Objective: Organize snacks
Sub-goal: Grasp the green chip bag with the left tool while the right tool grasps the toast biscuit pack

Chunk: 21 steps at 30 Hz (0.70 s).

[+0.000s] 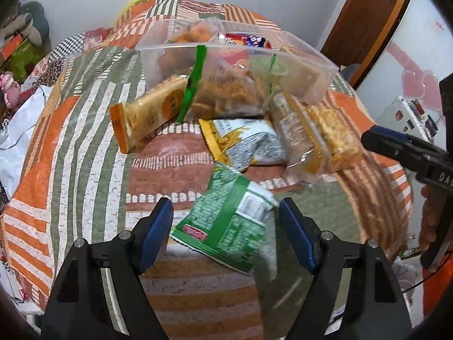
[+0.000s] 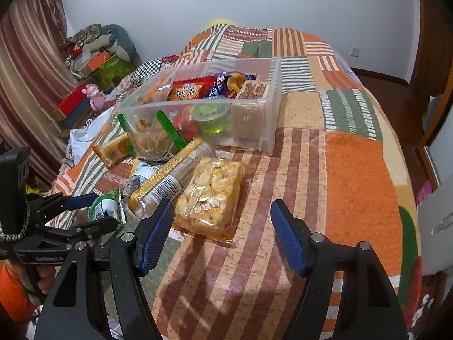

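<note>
A clear plastic bin (image 1: 317,82) (image 2: 271,107) with several snack packs in it stands on the bed. Loose snacks lie in front of it: an orange biscuit pack (image 1: 147,116), a green-edged clear bag (image 1: 226,93), a yellow-and-grey pack (image 1: 243,141) and an orange cracker bag (image 2: 209,198). A green packet (image 1: 226,221) lies between the fingers of my open left gripper (image 1: 226,226), blurred and not pinched; it also shows in the right wrist view (image 2: 106,205). My right gripper (image 2: 222,235) is open and empty, just right of the cracker bag.
A patchwork quilt (image 2: 354,170) covers the bed. Boxes and a plush toy (image 2: 96,99) sit by a curtain at far left. A wooden door (image 1: 365,19) and a white fridge (image 1: 410,70) stand to the right.
</note>
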### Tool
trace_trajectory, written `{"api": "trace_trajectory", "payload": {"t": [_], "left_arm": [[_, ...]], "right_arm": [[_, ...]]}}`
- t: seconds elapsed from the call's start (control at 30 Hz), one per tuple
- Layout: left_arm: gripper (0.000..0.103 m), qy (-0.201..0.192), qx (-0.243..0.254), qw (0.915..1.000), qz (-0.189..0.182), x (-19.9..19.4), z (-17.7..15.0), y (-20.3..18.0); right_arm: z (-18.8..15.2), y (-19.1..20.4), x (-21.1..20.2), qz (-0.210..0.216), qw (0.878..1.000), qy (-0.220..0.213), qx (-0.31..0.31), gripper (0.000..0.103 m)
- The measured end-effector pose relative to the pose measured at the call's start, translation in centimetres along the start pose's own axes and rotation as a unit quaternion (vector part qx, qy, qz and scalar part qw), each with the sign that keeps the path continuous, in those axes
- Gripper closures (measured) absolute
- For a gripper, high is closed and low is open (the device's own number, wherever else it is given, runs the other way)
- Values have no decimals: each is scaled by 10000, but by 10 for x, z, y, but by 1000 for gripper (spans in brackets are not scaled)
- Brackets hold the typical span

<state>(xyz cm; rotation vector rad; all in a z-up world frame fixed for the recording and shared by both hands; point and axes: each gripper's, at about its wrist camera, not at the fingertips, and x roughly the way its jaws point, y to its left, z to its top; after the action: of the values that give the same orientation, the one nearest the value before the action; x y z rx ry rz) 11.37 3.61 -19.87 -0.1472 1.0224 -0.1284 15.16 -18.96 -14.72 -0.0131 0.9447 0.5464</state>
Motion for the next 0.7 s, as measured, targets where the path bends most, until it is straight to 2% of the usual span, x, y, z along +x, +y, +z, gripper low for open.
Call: {"api": "trace_trajectory", "payload": {"t": [0.1,0.17,0.2,0.3,0.7], "left_arm": [[34,-91,10,9999,82,0,-2,2],[48,-142,15,9998,113,0,-3,4],[50,-151,22,9998,109,-1,-4,5],[52,-210,37,9997,82,-4,-6,7],[55,-391,-124,9991,102,-14,1,14]], "right_arm": [[0,2,6,41,10000,59,2,36],[1,4,11,74,9999,106,-3,36],[2,5,13,124,9998,125,20,36],[3,5,20,226,9996,163,95,36],[1,-7,36,63,9990,236,363,38]]}}
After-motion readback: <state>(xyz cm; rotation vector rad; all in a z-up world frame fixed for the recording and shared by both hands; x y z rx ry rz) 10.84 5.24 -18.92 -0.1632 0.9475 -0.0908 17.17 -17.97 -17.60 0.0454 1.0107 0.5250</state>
